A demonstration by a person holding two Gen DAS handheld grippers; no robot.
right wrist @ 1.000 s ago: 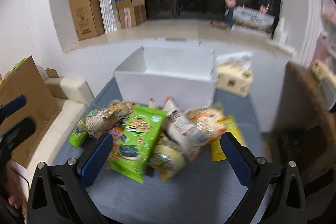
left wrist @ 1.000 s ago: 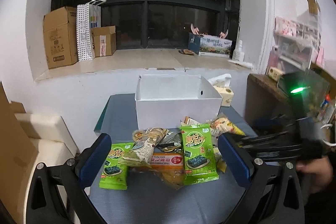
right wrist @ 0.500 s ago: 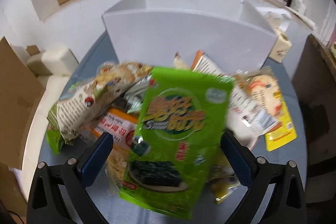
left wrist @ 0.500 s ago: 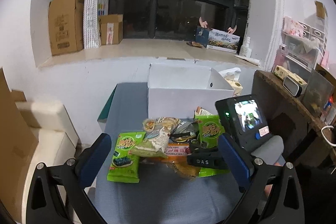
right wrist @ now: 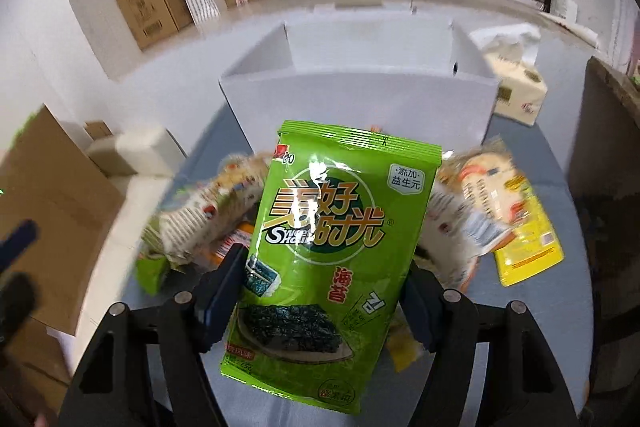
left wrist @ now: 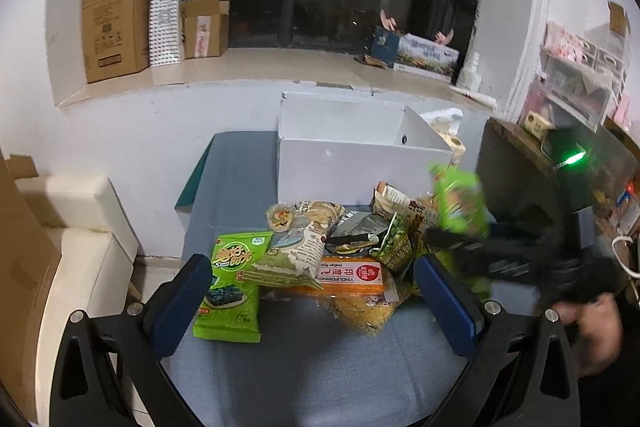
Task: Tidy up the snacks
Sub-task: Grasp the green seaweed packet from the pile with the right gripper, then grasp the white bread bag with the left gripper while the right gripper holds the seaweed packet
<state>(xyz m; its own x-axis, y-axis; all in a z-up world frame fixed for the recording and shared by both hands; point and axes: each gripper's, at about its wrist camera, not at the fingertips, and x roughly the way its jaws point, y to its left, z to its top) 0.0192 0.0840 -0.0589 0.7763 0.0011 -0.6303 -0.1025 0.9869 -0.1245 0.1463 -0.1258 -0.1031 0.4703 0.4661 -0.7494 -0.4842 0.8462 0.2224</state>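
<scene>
My right gripper point(right wrist: 326, 287) is shut on a green seaweed snack bag point(right wrist: 332, 247) and holds it up above the snack pile, in front of the white open box point(right wrist: 360, 95). The same bag point(left wrist: 460, 203) shows blurred in the left wrist view, held by the right gripper point(left wrist: 440, 239). My left gripper point(left wrist: 316, 291) is open and empty, low over the blue table, just before the pile. The pile holds another green seaweed bag point(left wrist: 232, 287), a beige snack bag point(left wrist: 300, 243), an orange packet point(left wrist: 348, 275) and several more. The white box point(left wrist: 352, 163) stands behind the pile.
A tissue box point(right wrist: 516, 95) sits right of the white box. A yellow packet point(right wrist: 528, 247) lies at the pile's right. A cream sofa point(left wrist: 68, 227) and brown cardboard point(left wrist: 20, 267) stand left of the table. Cardboard boxes point(left wrist: 116, 23) line the window ledge. A wooden shelf point(left wrist: 520, 139) is at right.
My right gripper closed on the green seaweed bag and lifted it off the pile. The left gripper stayed open and shifted only slightly.
</scene>
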